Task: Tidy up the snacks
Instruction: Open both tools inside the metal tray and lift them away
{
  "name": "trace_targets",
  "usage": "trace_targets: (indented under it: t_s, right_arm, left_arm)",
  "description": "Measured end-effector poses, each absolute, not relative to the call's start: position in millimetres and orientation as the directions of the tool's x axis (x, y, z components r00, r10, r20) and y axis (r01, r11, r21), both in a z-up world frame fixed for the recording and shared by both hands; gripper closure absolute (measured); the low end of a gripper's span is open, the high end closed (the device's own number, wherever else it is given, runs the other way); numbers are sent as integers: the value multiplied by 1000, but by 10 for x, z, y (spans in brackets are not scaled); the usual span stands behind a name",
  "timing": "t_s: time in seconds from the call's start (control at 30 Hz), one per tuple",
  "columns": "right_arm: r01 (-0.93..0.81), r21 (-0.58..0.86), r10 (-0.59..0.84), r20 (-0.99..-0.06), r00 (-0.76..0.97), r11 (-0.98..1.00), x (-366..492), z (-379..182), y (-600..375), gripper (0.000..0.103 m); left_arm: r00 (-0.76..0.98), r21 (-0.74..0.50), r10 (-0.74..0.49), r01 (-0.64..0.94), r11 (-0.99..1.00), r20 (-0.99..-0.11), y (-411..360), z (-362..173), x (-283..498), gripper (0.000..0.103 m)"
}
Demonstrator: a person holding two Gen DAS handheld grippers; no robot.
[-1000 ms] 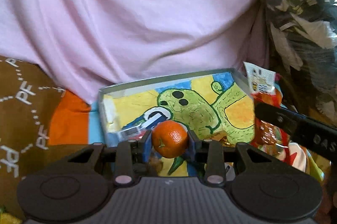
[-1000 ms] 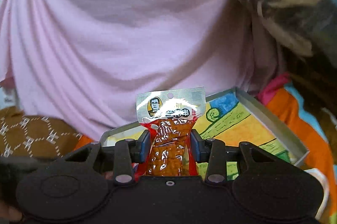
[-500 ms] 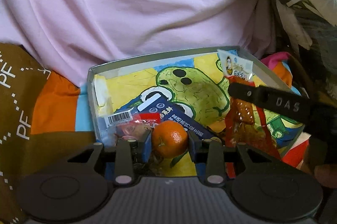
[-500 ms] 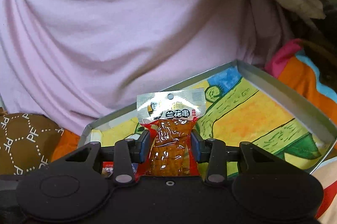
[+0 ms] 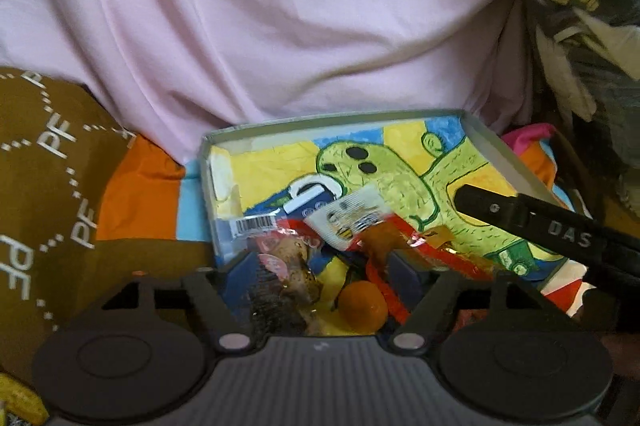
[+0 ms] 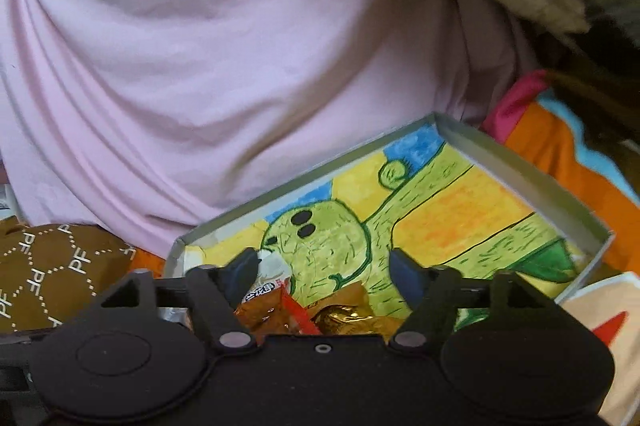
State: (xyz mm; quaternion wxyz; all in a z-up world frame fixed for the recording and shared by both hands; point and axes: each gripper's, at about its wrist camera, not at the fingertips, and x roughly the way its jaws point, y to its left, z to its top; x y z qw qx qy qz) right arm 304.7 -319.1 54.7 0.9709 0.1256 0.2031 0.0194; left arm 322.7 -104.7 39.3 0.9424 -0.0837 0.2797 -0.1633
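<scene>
A shallow grey box (image 5: pixel 332 119) with a green cactus drawing inside lies on the bedding; it also shows in the right wrist view (image 6: pixel 520 171). My left gripper (image 5: pixel 324 266) is open over its near corner. A small orange (image 5: pixel 362 306) lies free in the box between the left fingers. The red snack packet (image 5: pixel 372 226) with its white header lies in the box beside a blue packet (image 5: pixel 308 195) and a brown wrapped snack (image 5: pixel 296 266). My right gripper (image 6: pixel 322 266) is open just above the red packet (image 6: pixel 276 302) and gold wrappers (image 6: pixel 348 318).
A pink cloth (image 5: pixel 280 9) rises behind the box. A brown patterned cushion (image 5: pixel 44 161) lies left. An orange and blue blanket (image 6: pixel 568 153) lies under the box. A dark patterned bag (image 5: pixel 588 5) sits at the far right. The right gripper's black finger (image 5: pixel 532 222) crosses the left wrist view.
Both grippers have opened. The orange has dropped from the left gripper into the box, and the red snack packet has dropped from the right gripper into the box.
</scene>
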Motion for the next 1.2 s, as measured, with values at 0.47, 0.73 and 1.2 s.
trace_targets:
  t_s: [0.47, 0.73, 1.2]
  right_arm:
    - [-35, 164, 74, -236, 969, 986, 1868, 932, -3091, 1]
    - [-65, 159, 105, -255, 961, 985, 1270, 1098, -2842, 1]
    - [-171, 186, 221, -298, 929, 968, 446, 1092, -2322, 1]
  left_arm:
    - [902, -210, -256, 192, 959, -347, -707, 757, 2331, 0]
    - [915, -223, -244, 177, 958, -321, -482, 813, 1800, 0]
    - [899, -193, -172, 100, 976, -404, 14, 741, 969, 0]
